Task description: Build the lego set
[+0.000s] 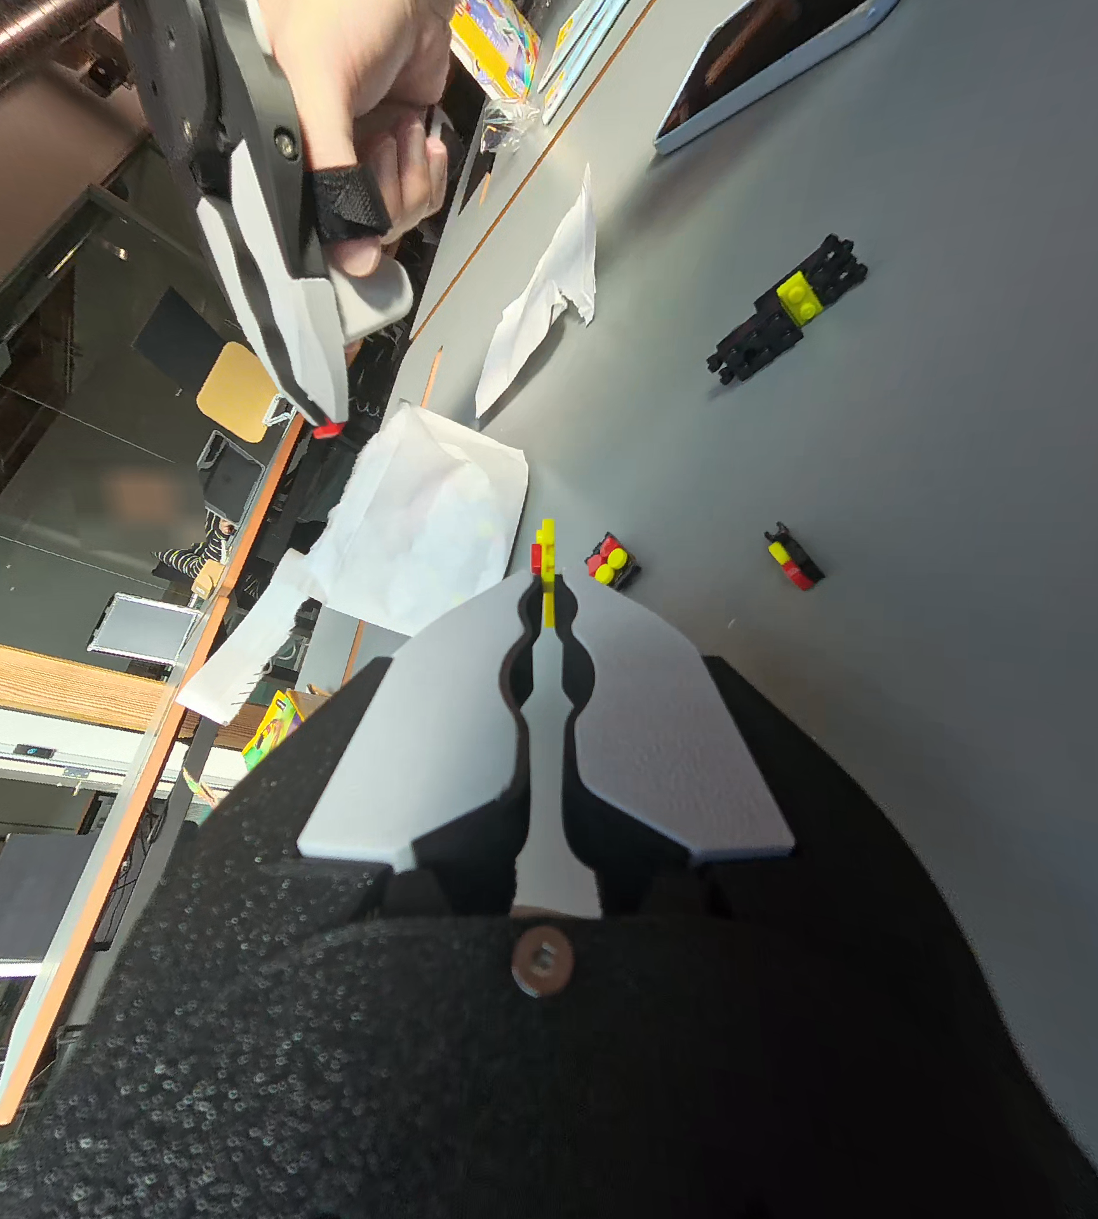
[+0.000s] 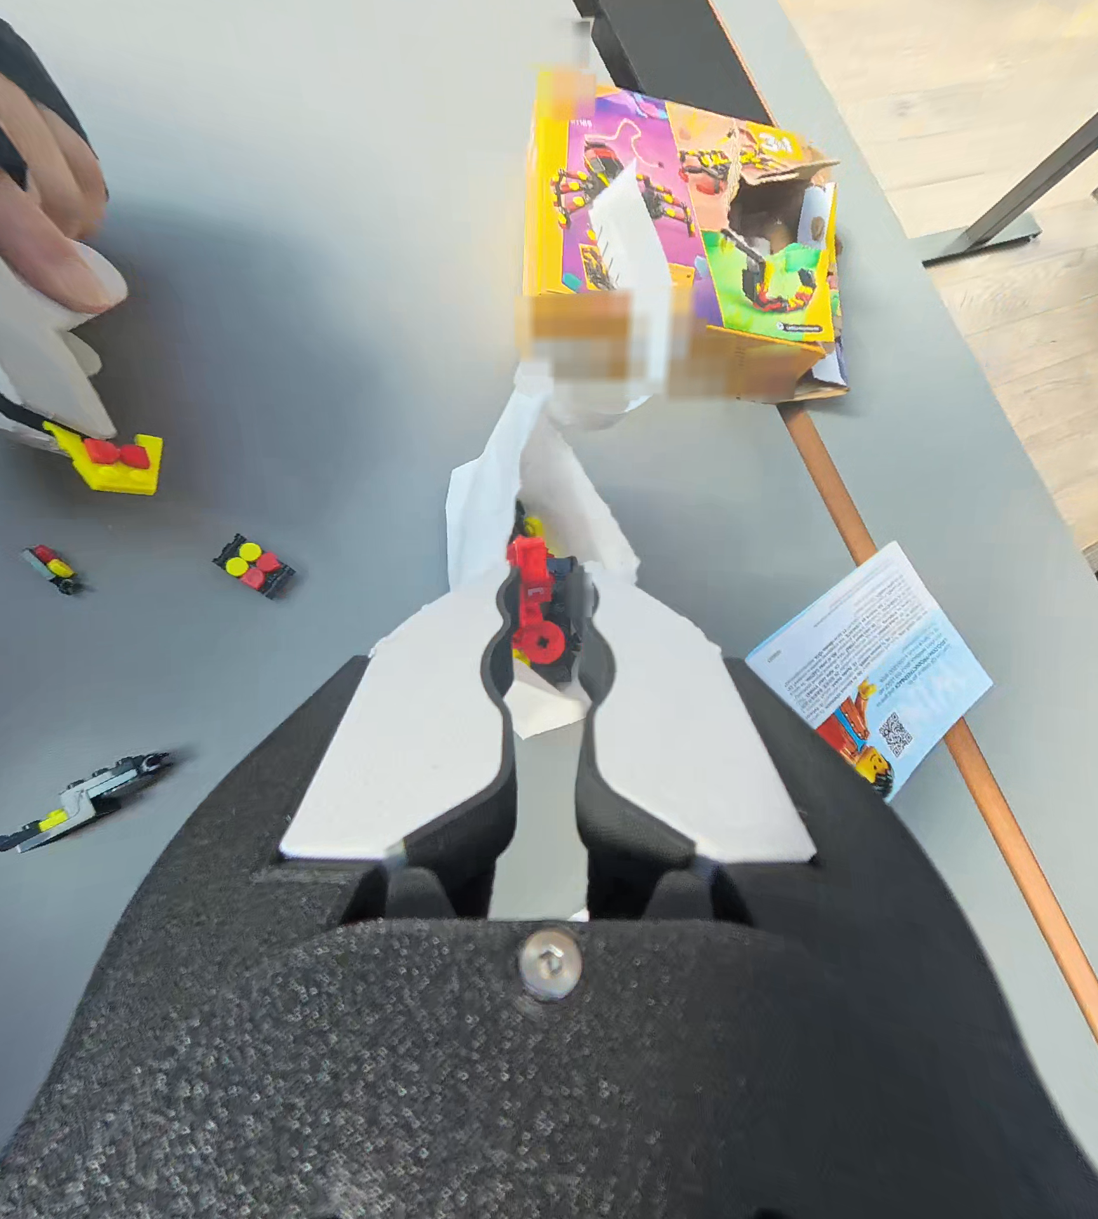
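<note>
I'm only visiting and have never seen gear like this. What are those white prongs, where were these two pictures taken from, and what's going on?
Nothing here is a robot: a person holds a two-fingered gripper in each hand, each carrying a camera looking along its fingers. One picture comes from the left gripper, shut on a yellow plate with red pieces on it. The other comes from the right gripper, closed on a red piece over a torn white paper bag of parts. On the grey table lie small black, yellow and red assemblies, the set's box and a leaflet.
</note>
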Demonstrator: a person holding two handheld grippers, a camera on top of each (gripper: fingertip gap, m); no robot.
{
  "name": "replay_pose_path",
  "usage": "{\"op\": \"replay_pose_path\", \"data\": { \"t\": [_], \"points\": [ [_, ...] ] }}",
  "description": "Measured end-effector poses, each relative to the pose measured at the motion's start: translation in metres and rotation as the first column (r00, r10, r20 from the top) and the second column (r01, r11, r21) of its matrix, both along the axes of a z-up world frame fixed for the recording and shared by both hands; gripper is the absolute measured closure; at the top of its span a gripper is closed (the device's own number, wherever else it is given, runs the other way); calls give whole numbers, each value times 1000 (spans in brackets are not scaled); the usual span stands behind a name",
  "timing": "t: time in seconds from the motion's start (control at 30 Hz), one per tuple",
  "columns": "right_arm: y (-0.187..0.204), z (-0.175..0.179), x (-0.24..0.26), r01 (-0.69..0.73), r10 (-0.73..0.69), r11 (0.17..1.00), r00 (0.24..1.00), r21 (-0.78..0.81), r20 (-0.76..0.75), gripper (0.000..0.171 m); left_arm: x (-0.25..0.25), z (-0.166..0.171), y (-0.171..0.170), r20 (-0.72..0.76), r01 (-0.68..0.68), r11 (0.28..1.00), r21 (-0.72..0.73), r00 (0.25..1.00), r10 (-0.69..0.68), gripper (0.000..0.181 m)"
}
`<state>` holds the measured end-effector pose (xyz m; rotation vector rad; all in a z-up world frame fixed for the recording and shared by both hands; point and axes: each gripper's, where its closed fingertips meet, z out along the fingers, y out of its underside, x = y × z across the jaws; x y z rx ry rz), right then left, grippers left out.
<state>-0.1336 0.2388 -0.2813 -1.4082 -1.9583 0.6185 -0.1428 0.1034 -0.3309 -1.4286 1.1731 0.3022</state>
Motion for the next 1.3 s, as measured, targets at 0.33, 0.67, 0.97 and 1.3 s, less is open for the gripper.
{"op": "replay_pose_path", "data": {
  "t": [0.33,0.67,0.97,1.3],
  "points": [
    [-49,31,6,-32,14,996,981,-87,-195,145,7,16,3,-174,13,968,250,984,32,179],
    [-165,-4,15,-182,106,953,949,-242,-298,159,33,20,-9,-272,117,924,365,962,-15,179],
    [-172,-31,17,-215,180,949,970,-231,-163,156,40,9,-13,-432,192,895,403,902,1,179],
    [-174,-47,28,-294,294,945,956,-141,-18,148,52,-5,-15,-601,301,861,410,799,7,179]
  ]
}}
